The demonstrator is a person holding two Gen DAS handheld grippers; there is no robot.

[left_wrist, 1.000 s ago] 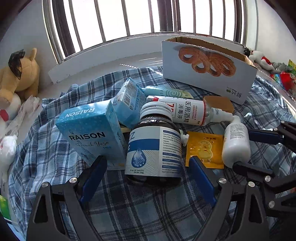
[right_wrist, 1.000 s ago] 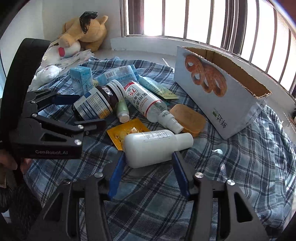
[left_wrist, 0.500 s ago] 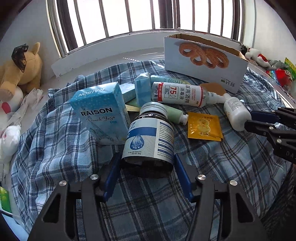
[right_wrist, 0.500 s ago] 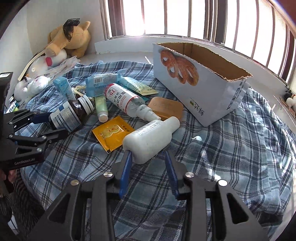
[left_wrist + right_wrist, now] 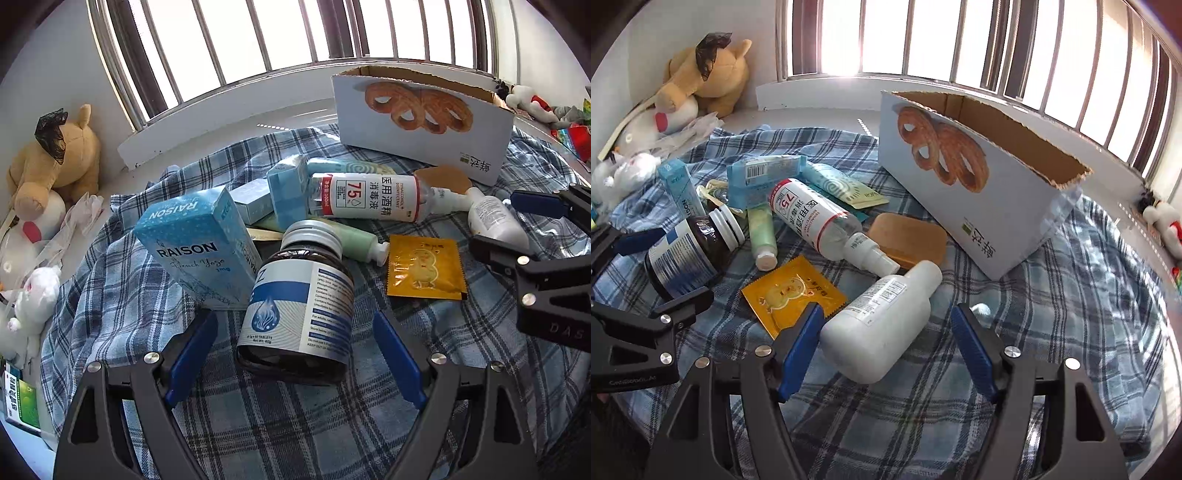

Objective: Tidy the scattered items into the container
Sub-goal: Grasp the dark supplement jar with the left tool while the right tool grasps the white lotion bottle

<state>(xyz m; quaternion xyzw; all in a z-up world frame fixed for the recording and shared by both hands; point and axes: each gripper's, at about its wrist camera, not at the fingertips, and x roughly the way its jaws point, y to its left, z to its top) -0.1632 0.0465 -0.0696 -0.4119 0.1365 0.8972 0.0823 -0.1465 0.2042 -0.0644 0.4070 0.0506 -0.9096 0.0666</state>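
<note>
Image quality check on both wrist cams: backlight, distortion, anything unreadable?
Left wrist: barred window blown out, strong fisheye bending; tablet bottle label sharp, fine print too small. Right wrist: same window glare, sun patches on plaid cloth; white bottle label unreadable; dark vignette corners in both.

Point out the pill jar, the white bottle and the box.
pill jar [image 5: 295, 306], left wrist view, on its blue and white label.
white bottle [image 5: 882, 325], right wrist view, on its body.
box [image 5: 960, 177], right wrist view, on its printed side wall.
</note>
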